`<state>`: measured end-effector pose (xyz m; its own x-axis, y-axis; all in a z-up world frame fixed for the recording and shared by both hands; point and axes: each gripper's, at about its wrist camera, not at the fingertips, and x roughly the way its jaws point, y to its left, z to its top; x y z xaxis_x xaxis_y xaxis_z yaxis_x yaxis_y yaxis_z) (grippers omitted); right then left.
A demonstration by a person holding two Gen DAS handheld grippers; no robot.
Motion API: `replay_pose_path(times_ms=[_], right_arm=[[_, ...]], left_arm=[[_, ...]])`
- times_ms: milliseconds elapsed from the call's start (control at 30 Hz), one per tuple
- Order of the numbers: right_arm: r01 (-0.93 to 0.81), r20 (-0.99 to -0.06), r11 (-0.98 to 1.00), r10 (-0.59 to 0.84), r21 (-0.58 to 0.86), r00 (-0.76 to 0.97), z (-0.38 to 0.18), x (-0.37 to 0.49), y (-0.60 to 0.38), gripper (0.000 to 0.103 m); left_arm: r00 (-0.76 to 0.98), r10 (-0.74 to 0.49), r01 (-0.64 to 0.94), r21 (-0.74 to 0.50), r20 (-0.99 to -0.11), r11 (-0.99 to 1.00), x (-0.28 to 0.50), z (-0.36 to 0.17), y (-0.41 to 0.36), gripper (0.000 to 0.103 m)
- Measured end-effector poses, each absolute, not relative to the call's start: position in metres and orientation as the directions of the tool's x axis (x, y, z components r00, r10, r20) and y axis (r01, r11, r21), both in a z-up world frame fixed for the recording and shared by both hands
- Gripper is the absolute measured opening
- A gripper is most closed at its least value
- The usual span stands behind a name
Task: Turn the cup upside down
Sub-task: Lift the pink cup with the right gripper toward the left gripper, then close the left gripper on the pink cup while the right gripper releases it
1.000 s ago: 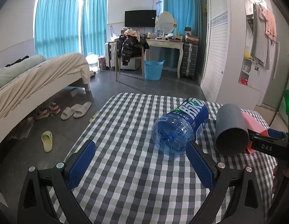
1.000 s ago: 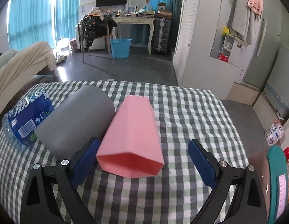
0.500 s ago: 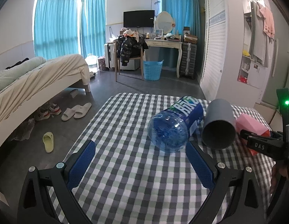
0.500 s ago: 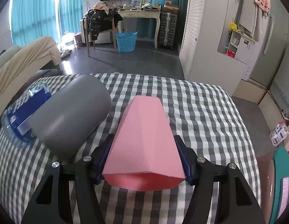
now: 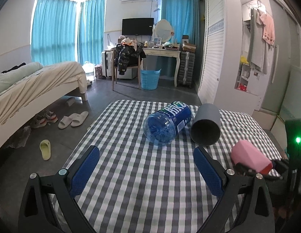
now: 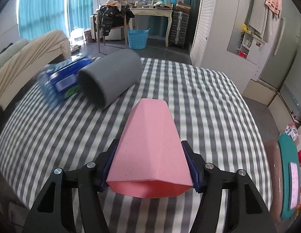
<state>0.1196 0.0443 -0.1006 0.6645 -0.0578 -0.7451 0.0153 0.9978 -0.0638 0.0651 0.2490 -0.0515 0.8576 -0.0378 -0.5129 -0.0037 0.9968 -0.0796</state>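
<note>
My right gripper [image 6: 150, 167] is shut on a pink faceted cup [image 6: 150, 145] near its wide mouth, which faces the camera; the cup is held above the checked tablecloth [image 6: 199, 97]. In the left wrist view the pink cup [image 5: 249, 156] shows at the right, in the right gripper. My left gripper [image 5: 146, 170] is open and empty over the cloth, its blue pads [image 5: 84, 170] wide apart, short of the other objects.
A grey cup [image 6: 109, 77] lies on its side, mouth toward me, and shows in the left wrist view [image 5: 205, 128]. A blue water bottle [image 5: 168, 124] lies beside it on its left. The table's far edge [image 5: 150, 102] drops to the floor.
My right gripper closed on the pink cup, lifted it and drew it back from the grey cup. My left gripper has pulled back and stays open.
</note>
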Motion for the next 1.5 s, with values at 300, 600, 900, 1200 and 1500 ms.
replay_pose_path(times_ms=[300, 600, 900, 1200, 1500], right_arm=[[-0.008, -0.749, 0.997, -0.052, -0.076, 0.661, -0.105, 0.071, 0.075, 0.062], [-0.018, -0.728, 0.998, -0.027, -0.054, 0.685, -0.083, 0.062, 0.065, 0.084], [0.027, -0.601, 0.998, -0.058, -0.061, 0.797, -0.029, 0.03, 0.006, 0.089], [0.114, -0.617, 0.993, -0.1, -0.017, 0.78, -0.028, 0.061, -0.067, 0.089], [0.096, -0.627, 0.99, -0.009, 0.106, 0.779, -0.044, 0.084, -0.102, 0.089]], left_arm=[[0.858, -0.045, 0.013, -0.065, -0.512, 0.998, 0.038, -0.051, 0.258, 0.1], [0.843, -0.034, 0.012, -0.045, -0.537, 0.999, 0.035, -0.043, 0.251, 0.101], [0.828, -0.064, 0.087, 0.015, -0.557, 0.996, 0.051, -0.023, 0.195, 0.101], [0.694, -0.111, 0.189, 0.032, -0.711, 0.981, 0.1, -0.03, 0.111, 0.1], [0.551, -0.096, 0.281, 0.076, -0.829, 0.957, 0.137, -0.053, 0.061, 0.098]])
